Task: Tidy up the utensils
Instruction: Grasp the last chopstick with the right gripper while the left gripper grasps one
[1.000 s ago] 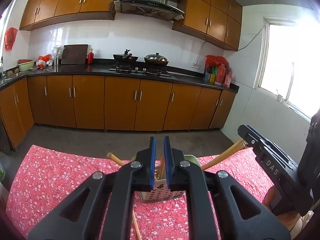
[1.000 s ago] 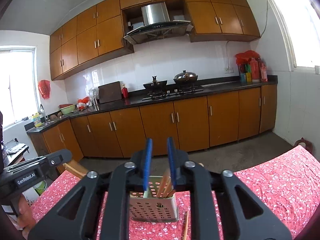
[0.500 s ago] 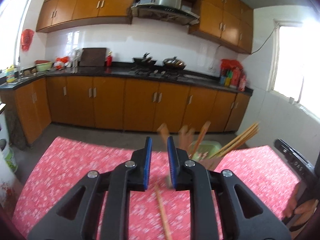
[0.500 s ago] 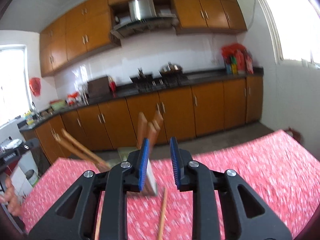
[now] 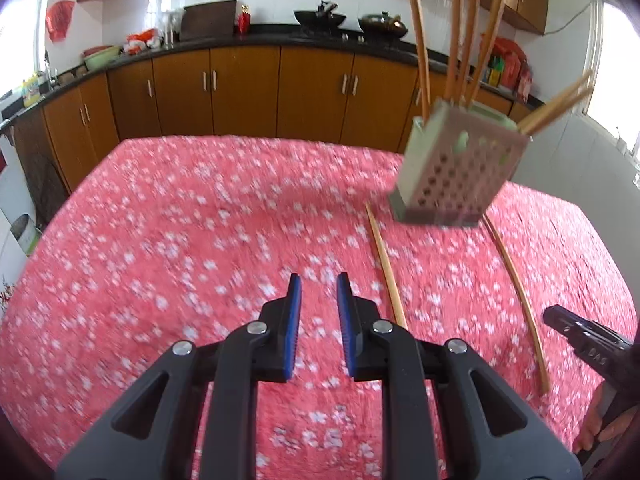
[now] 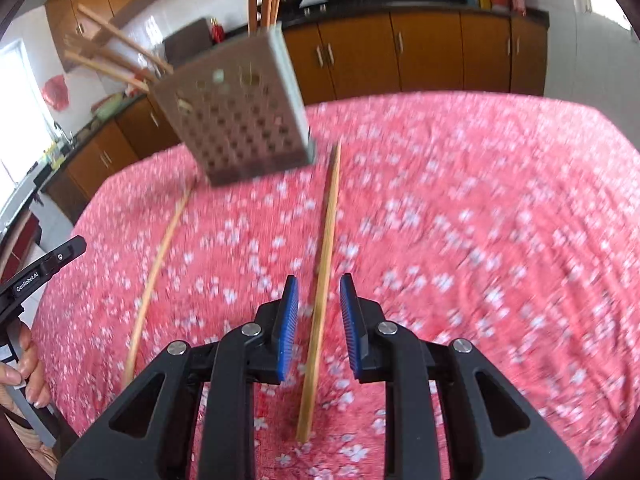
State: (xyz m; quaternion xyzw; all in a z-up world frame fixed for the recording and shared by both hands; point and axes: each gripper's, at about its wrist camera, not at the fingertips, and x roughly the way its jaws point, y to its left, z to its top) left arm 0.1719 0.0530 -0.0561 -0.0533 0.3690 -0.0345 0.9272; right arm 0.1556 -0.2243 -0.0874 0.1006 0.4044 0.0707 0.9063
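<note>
Both grippers dropped toward tablecloth (image 5: 160,240). Left gripper (image 5: 318,292) parted slightly, empty. Right gripper (image 6: 319,294) straddled loose chopstick (image 6: 322,280), unpinched; holder (image 6: 240,120) awaited.

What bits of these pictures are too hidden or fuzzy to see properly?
- Left wrist view: the tops of the sticks in the holder are cut off by the top edge.
- Right wrist view: the holder is blurred, so what lies inside cannot be told.
- Right wrist view: only the tip of the left tool's body shows; the left edge cuts off the rest.
- Both views: the cloth pattern is smeared by blur.
</note>
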